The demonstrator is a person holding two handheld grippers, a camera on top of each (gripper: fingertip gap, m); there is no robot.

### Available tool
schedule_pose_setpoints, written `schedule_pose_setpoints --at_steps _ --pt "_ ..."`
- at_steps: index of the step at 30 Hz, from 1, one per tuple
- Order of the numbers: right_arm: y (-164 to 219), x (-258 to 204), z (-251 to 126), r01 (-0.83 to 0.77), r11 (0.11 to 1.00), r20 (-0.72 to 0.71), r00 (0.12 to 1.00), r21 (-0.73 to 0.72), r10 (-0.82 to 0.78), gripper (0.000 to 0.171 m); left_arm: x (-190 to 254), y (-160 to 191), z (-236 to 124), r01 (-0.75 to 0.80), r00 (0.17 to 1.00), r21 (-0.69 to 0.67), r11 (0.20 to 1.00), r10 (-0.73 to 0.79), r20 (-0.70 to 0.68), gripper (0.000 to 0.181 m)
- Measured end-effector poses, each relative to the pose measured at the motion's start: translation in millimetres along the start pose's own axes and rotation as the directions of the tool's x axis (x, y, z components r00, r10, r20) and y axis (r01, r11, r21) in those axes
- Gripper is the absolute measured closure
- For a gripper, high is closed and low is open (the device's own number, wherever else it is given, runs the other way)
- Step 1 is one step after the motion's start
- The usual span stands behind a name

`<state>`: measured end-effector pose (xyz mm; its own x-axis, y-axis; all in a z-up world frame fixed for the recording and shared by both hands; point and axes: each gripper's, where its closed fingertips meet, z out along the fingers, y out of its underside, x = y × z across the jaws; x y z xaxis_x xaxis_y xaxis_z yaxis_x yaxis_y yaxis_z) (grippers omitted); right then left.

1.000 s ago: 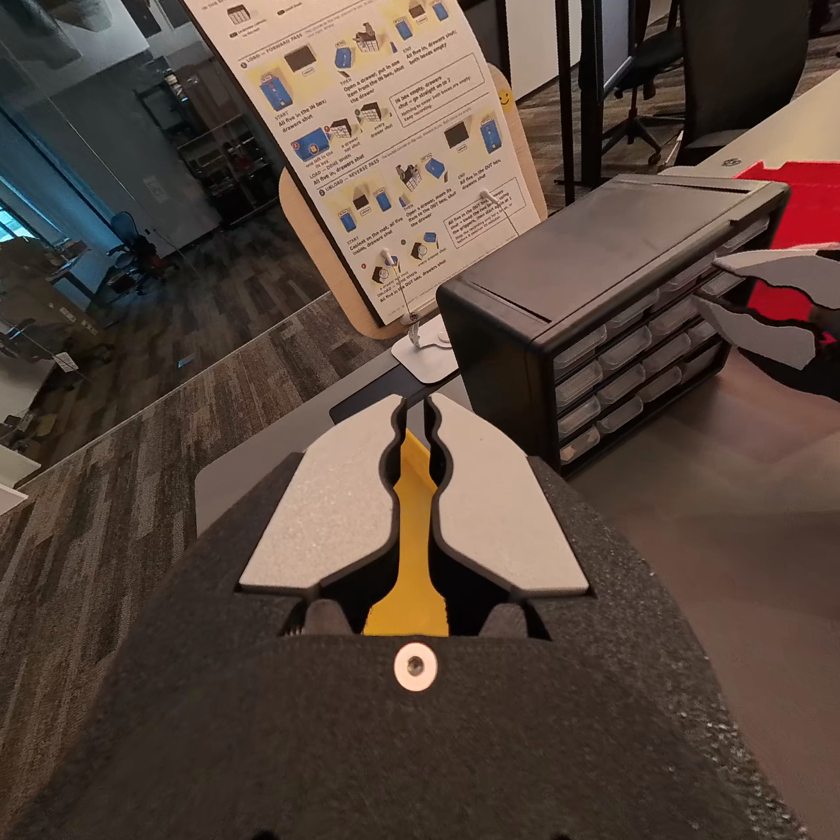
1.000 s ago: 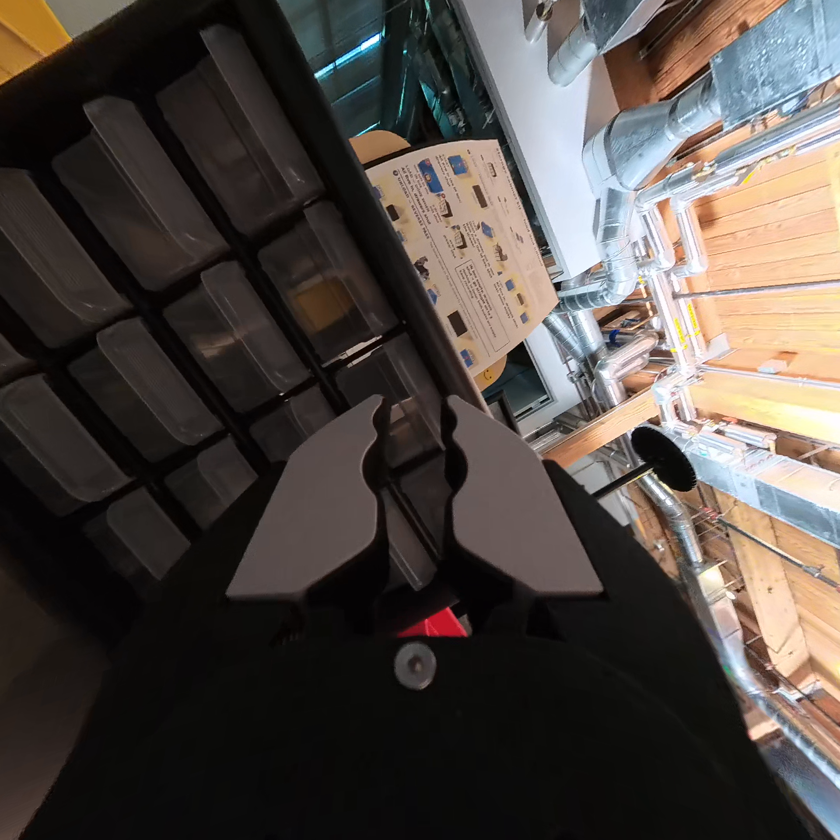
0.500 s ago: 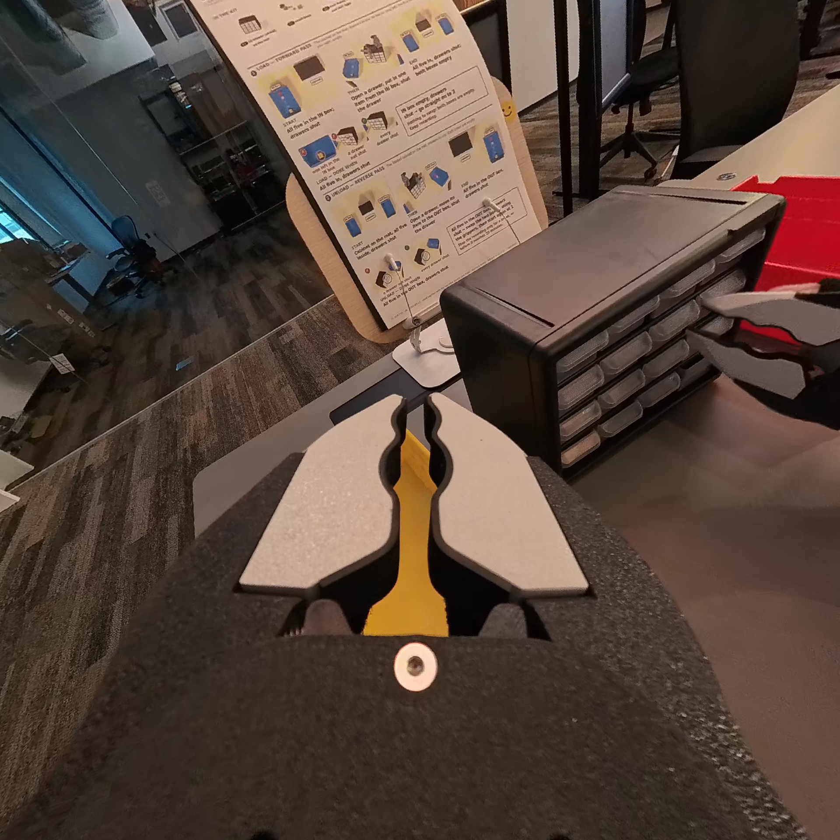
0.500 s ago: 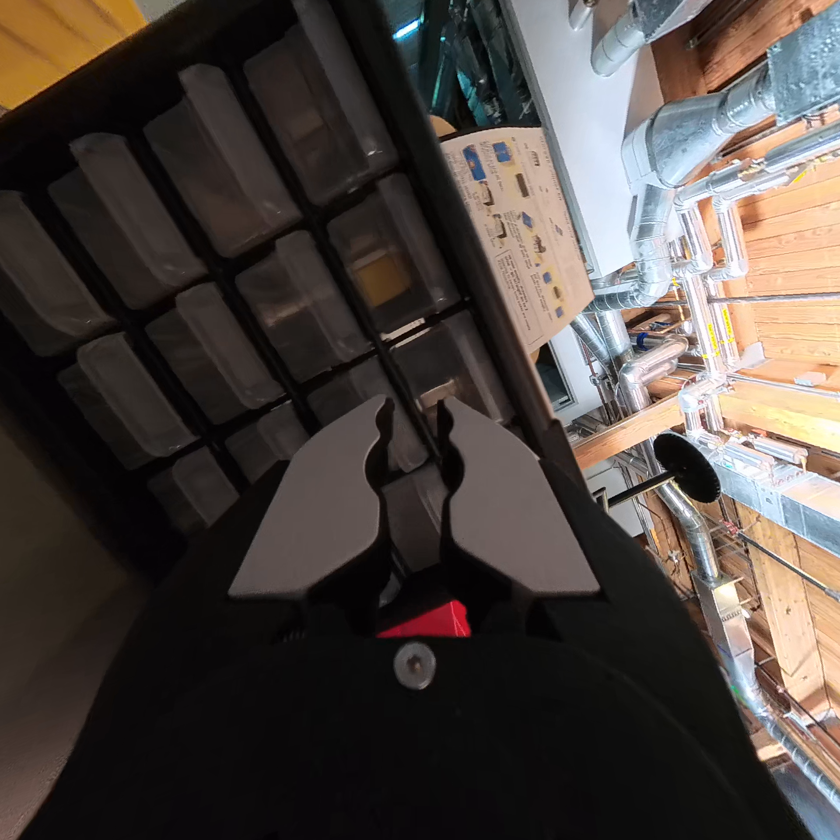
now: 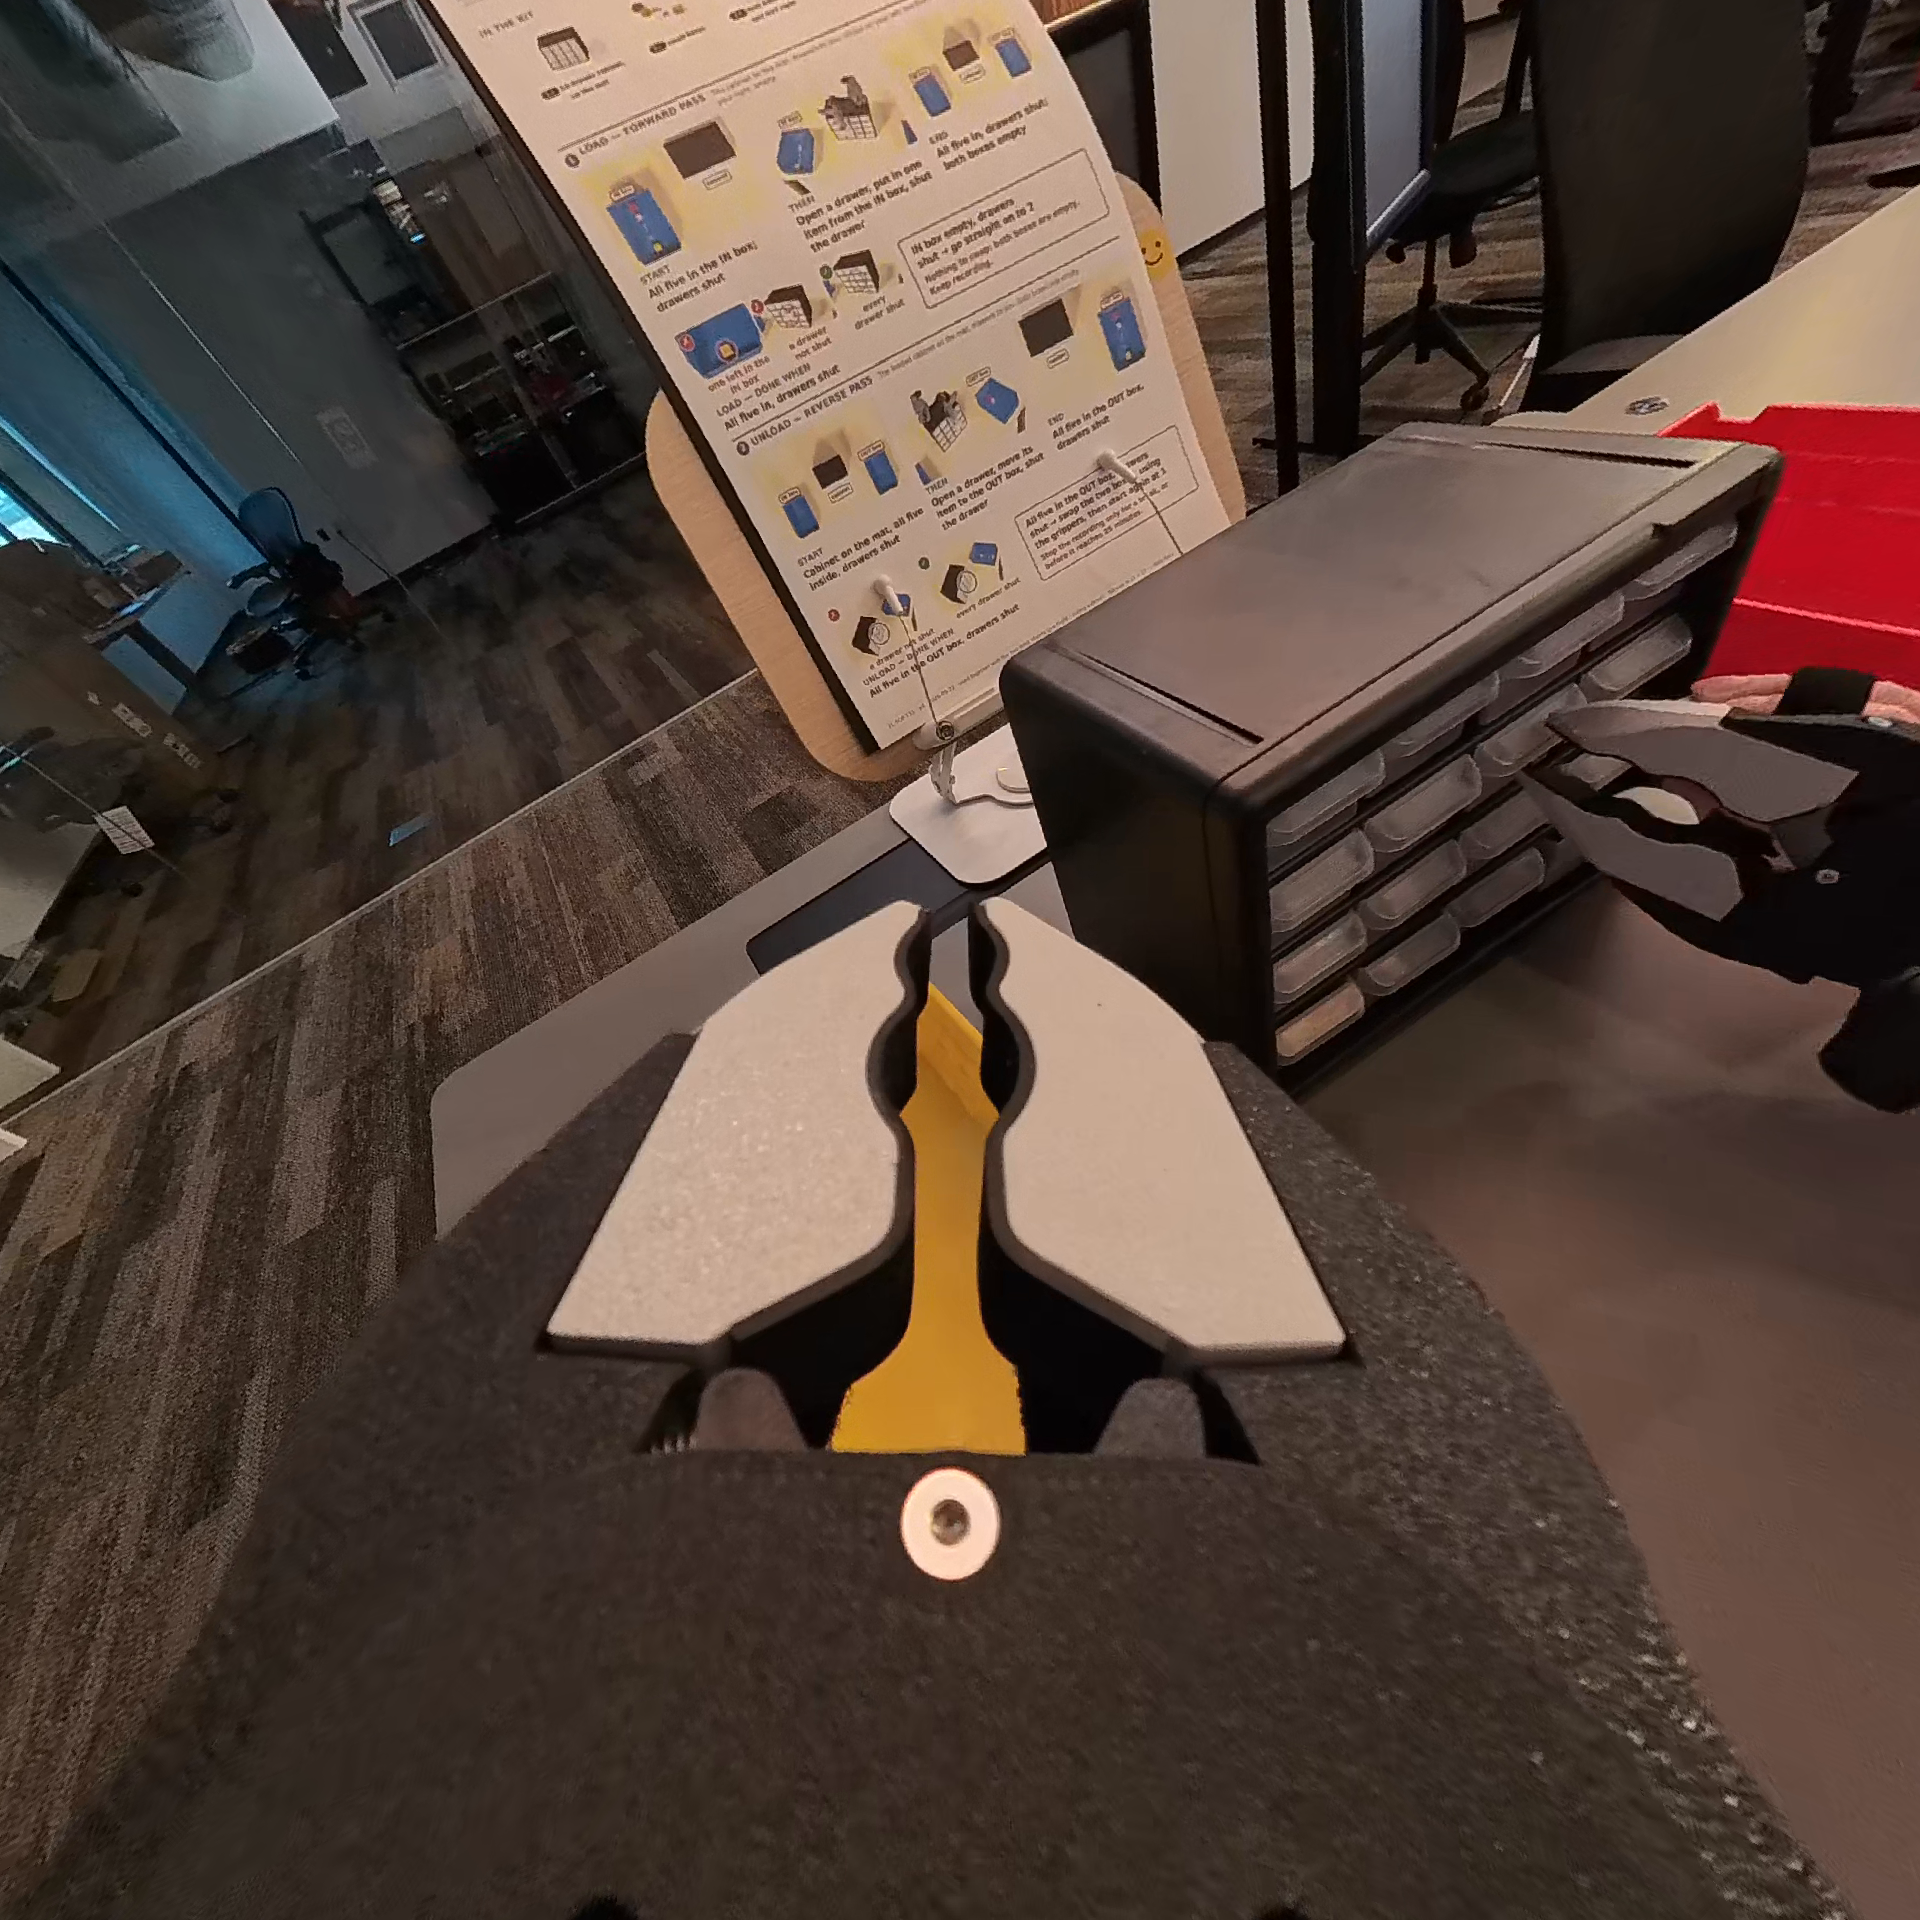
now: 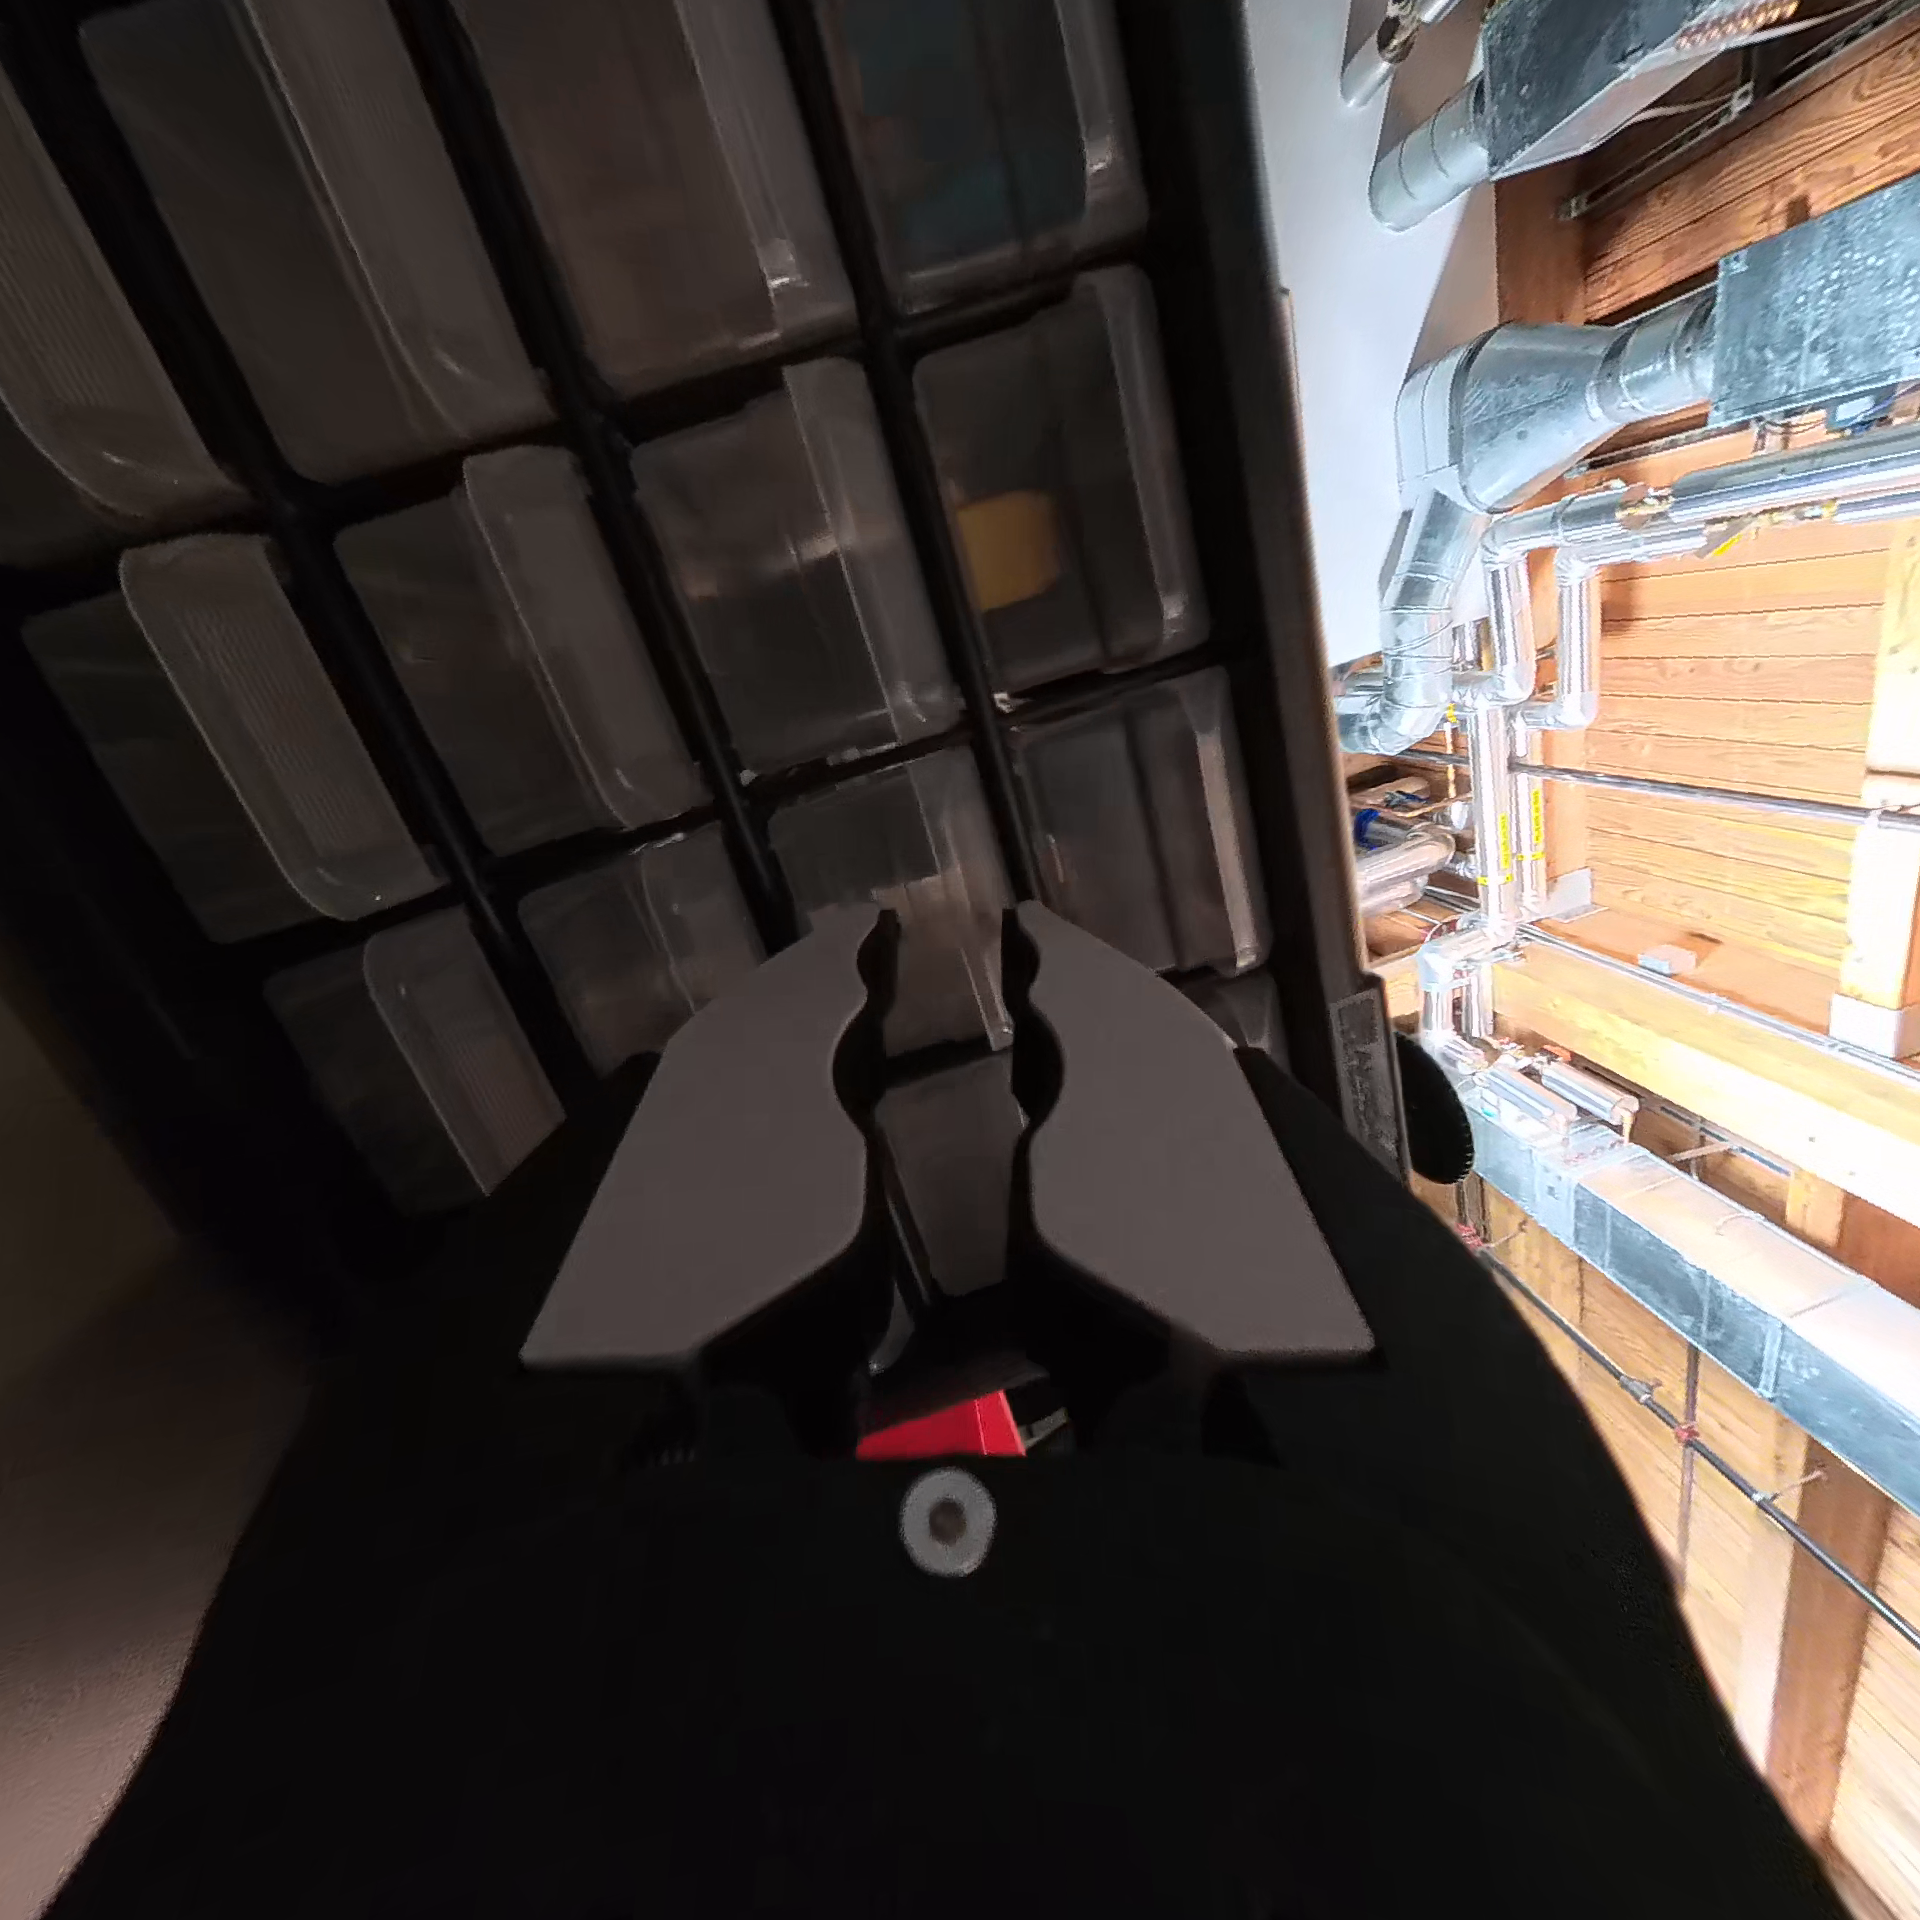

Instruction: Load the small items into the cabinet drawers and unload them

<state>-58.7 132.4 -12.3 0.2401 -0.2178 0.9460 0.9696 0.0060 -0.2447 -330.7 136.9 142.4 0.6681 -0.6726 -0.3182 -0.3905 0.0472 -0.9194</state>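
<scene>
you have the black cabinet [image 5: 1382, 665] standing on the grey counter [image 5: 1558, 1247], its clear drawers [image 6: 790, 582] all looking pushed in. your right gripper [image 6: 940, 935] is rolled on its side and pressed up close to the drawer fronts, its jaws a narrow gap apart around the lip of one drawer in the row next to the top, not yet clamped on it as far as i can tell. judging by that, you're about to open it: close on the lip squarely, then pull straight out so the cabinet doesn't slide. a small yellow item [image 6: 1006, 551] sits in a top-row drawer nearby. your left gripper [image 5: 945, 920] hangs back over the counter's edge, jaws almost together and holding nothing. beyond stand an instruction poster [image 5: 862, 343] on its stand, a red bin [image 5: 1849, 540], carpeted floor and office chairs.
</scene>
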Motion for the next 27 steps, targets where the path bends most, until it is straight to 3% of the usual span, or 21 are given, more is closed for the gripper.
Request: schedule_pose_setpoints --at_steps 5,27 --pt "-2 5 2 0.006 1.0 -0.04 0.999 0.016 -0.005 0.161 2 1 3 -0.004 1.0 -0.012 1.0 0.004 -0.006 0.175" --pt "-10 12 -31 0.014 0.999 -0.047 0.999 0.036 -0.012 0.162 2 3 -1 0.007 1.0 -0.009 1.0 -0.008 -0.016 0.175"
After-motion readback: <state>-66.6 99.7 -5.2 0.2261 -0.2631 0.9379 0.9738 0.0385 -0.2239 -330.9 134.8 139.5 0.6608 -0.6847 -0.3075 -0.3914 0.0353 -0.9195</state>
